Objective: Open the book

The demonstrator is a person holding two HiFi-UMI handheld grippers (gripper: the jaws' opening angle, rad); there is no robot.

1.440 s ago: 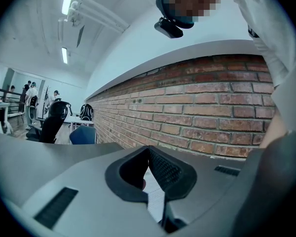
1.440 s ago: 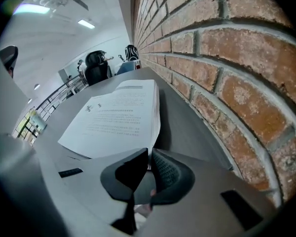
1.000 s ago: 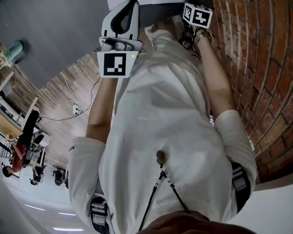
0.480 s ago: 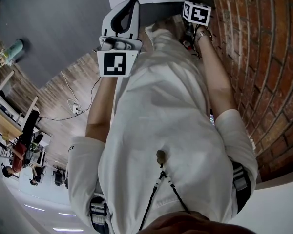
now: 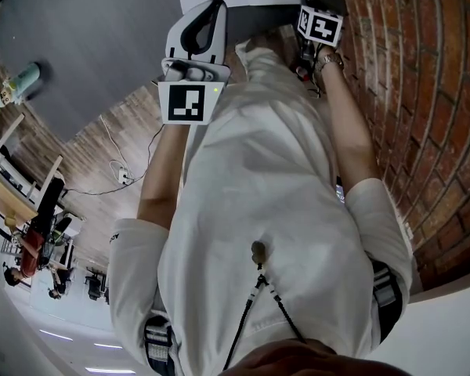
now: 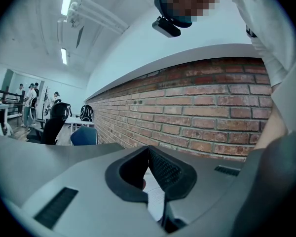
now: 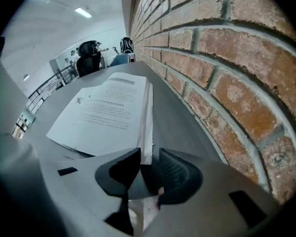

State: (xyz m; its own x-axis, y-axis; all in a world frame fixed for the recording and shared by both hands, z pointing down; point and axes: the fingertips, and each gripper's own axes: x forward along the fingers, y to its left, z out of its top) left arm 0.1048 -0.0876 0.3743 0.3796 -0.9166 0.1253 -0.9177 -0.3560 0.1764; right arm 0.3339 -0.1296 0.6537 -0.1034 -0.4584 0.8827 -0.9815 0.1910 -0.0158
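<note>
The book lies open on the grey surface in the middle of the right gripper view, with the brick wall to its right. The right tool has just been opening. Its jaws stand wide, with the page block's lower edge between them, unpressed. The left tool, low in its view, appears pinched on a printed page. The leaves look thin, limp and easy to tear, so take only a few, near the outer edge.

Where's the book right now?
In the right gripper view, the book lies flat on the grey table, printed page up, just left of the brick wall, with a strip of bare table between them.
</note>
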